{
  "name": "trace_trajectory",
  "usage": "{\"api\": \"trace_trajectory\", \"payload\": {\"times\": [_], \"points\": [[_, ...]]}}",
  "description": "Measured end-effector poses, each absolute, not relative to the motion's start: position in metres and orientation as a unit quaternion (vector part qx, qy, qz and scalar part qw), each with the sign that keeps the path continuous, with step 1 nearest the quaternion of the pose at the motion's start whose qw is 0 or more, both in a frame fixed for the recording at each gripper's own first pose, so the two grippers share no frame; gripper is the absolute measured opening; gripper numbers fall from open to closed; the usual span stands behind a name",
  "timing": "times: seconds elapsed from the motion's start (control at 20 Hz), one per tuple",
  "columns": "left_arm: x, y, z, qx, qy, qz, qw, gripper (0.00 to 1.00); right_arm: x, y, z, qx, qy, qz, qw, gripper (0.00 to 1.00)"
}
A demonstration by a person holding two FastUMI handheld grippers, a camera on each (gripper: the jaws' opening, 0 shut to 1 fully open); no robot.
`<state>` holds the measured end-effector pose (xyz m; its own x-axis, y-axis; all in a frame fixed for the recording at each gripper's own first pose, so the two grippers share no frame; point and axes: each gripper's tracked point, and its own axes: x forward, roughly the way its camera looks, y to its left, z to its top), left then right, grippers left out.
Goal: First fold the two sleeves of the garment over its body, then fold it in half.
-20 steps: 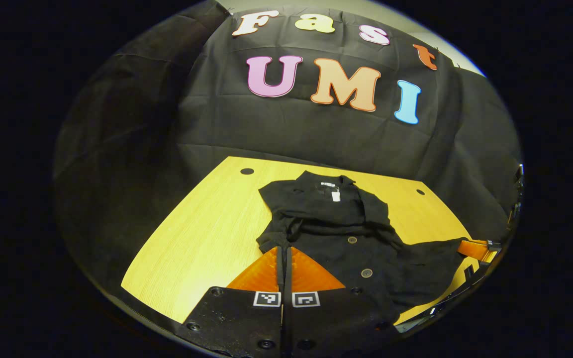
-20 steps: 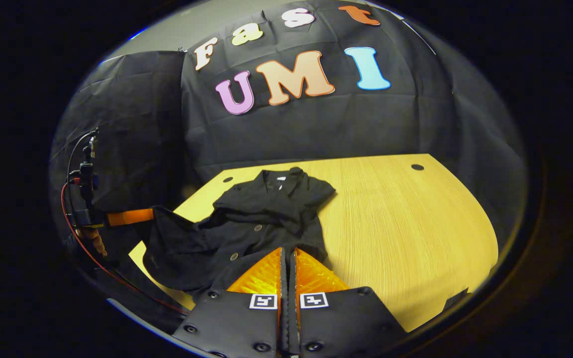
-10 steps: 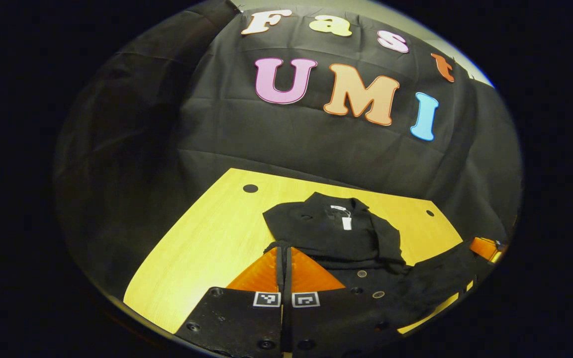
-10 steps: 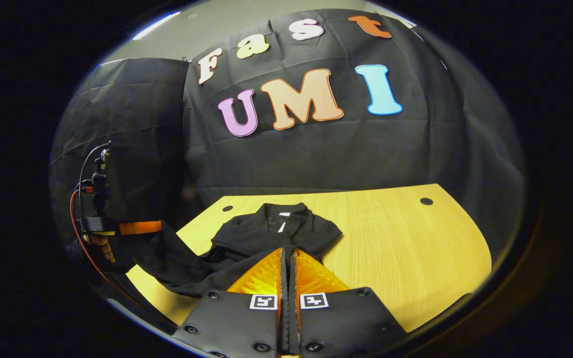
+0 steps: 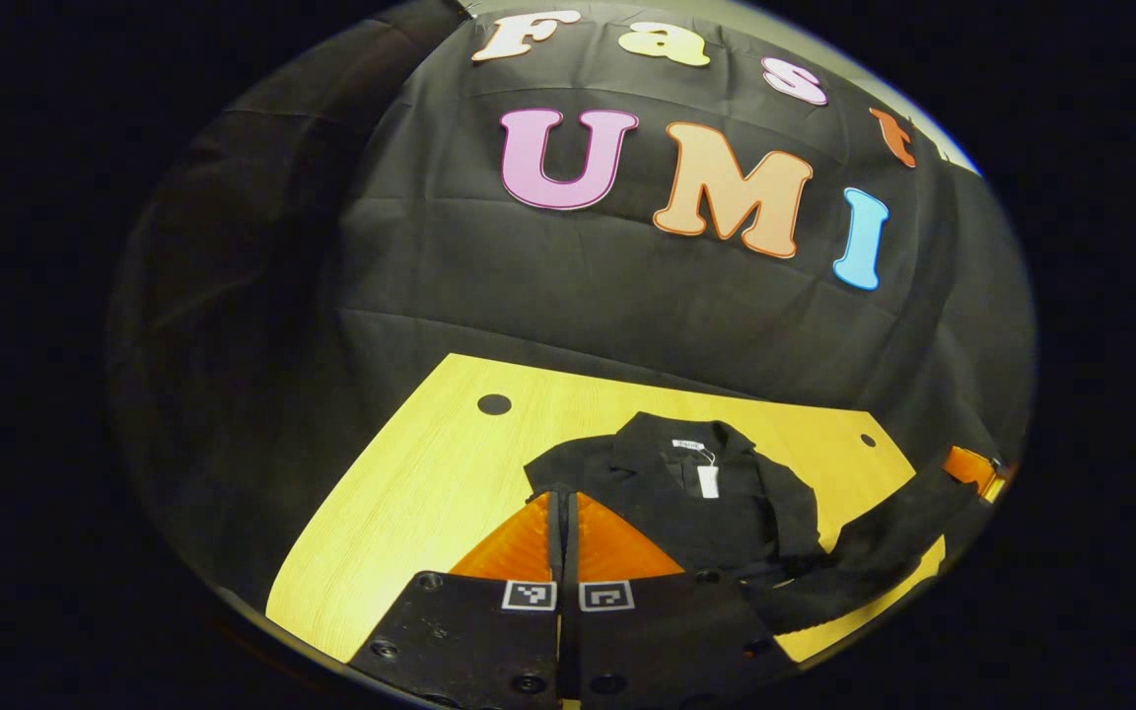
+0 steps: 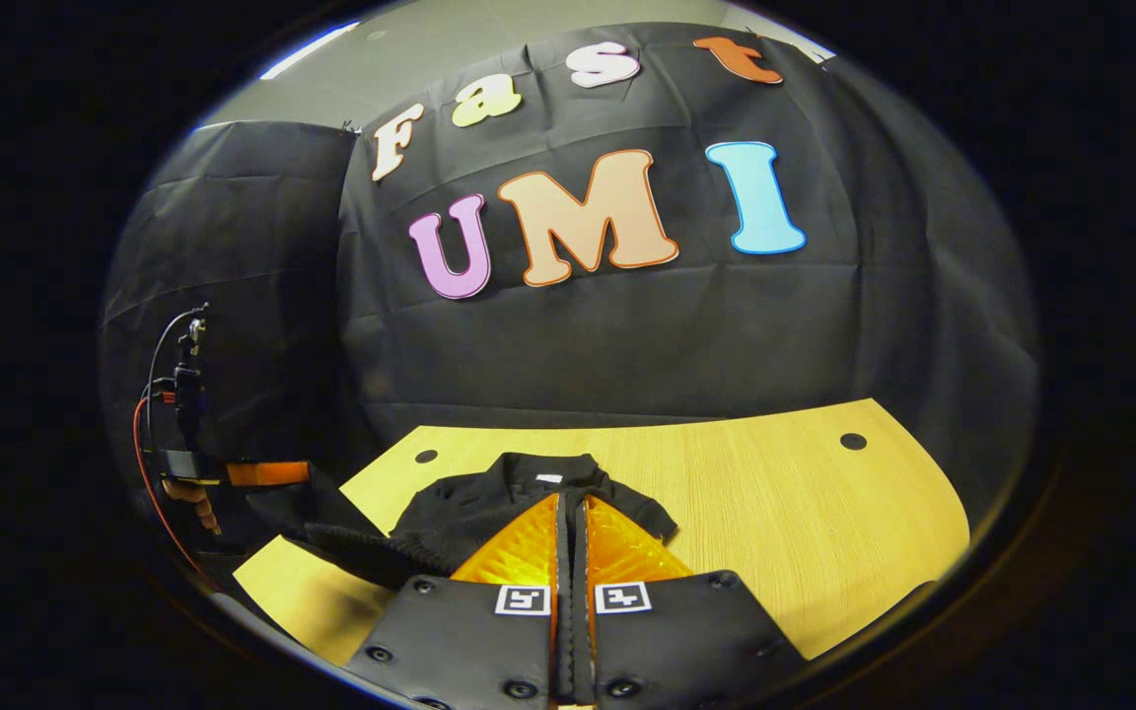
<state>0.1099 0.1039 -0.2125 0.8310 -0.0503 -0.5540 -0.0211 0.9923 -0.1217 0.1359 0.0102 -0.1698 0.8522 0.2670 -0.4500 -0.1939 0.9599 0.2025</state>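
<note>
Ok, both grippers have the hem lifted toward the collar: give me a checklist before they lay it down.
1. Left gripper shut on the garment: ok, jaws closed with cloth at the tips.
2. Right gripper shut on garment: ok.
3. Sleeves folded over the body: cannot tell, the lifted hem covers them.
4. Collar flat on the table: ok.
5. Hem level between grippers: cannot tell.
</note>
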Motion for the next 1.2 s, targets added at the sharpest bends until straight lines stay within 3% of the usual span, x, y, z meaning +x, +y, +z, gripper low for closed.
{"api": "trace_trajectory", "payload": {"times": [0.35, 0.4, 0.45, 0.8, 0.9, 0.95, 1.05, 1.1, 1.2], "points": [[0.163, 0.103, -0.222, -0.051, 0.291, -0.027, 0.955, 0.00, 0.188, 0.012, -0.170, 0.078, 0.245, 0.092, 0.962, 0.02], [0.173, 0.103, -0.221, -0.053, 0.287, -0.029, 0.956, 0.00, 0.195, 0.012, -0.171, 0.081, 0.248, 0.089, 0.961, 0.06], [0.178, 0.103, -0.225, -0.055, 0.290, -0.032, 0.955, 0.00, 0.201, 0.012, -0.173, 0.084, 0.251, 0.085, 0.961, 0.02], [0.208, 0.114, -0.265, -0.034, 0.327, -0.040, 0.944, 0.00, 0.234, 0.009, -0.203, 0.090, 0.283, 0.040, 0.954, 0.02], [0.218, 0.132, -0.271, 0.003, 0.323, -0.010, 0.946, 0.00, 0.242, 0.001, -0.208, 0.087, 0.290, 0.008, 0.953, 0.04], [0.226, 0.138, -0.266, 0.019, 0.313, -0.002, 0.950, 0.33, 0.244, -0.004, -0.205, 0.083, 0.281, -0.011, 0.956, 0.24], [0.234, 0.141, -0.242, 0.027, 0.271, 0.005, 0.962, 0.99, 0.245, -0.008, -0.193, 0.071, 0.254, -0.034, 0.964, 0.99], [0.235, 0.136, -0.227, 0.019, 0.245, 0.001, 0.969, 0.90, 0.242, -0.008, -0.181, 0.065, 0.239, -0.039, 0.968, 0.99], [0.232, 0.130, -0.198, 0.002, 0.205, -0.007, 0.979, 0.92, 0.236, -0.009, -0.163, 0.050, 0.212, -0.047, 0.975, 0.98]]}}
